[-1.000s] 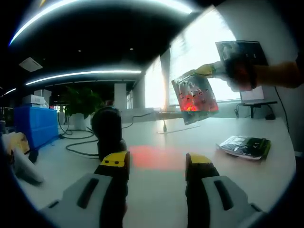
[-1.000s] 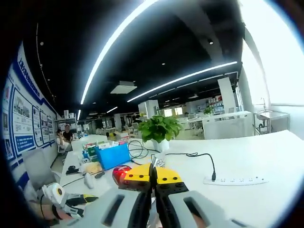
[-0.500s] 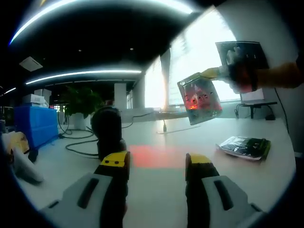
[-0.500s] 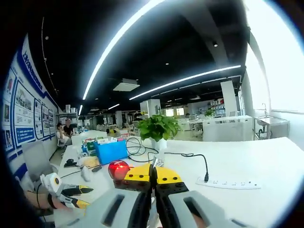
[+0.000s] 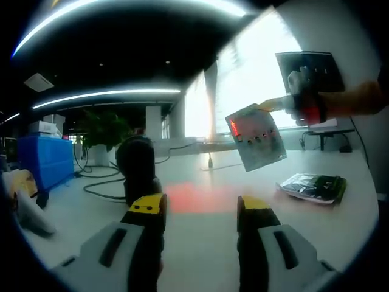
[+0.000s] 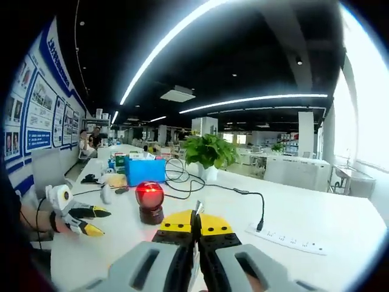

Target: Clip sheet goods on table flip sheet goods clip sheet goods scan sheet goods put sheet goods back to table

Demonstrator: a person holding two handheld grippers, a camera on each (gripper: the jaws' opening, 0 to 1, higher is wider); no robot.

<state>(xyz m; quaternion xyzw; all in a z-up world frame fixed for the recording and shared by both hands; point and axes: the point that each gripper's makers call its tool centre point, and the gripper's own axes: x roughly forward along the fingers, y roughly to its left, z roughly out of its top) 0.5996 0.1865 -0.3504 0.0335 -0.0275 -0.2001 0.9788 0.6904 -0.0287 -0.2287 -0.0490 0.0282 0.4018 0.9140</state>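
The right gripper [image 6: 196, 220] is clamped on a flat packaged sheet item [image 5: 256, 137], holding it in the air above the white table [image 5: 200, 243], ahead and to the right of the left gripper [image 5: 200, 210], whose jaws stand apart and hold nothing. A dome-shaped scanner [image 6: 149, 201] glowing red sits on the table just ahead-left of the right gripper's closed tips, and a second packet [image 5: 313, 187] lies on the table beyond the left gripper's right jaw.

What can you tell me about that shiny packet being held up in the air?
The packet is a flat, silvery, foil-like pouch, roughly rectangular, with a red glow near its upper left corner and small dark marks across it. It hangs tilted above the white table, touching nothing below. The right gripper pinches its upper right corner. In the right gripper view, only a thin edge shows between the closed jaws.
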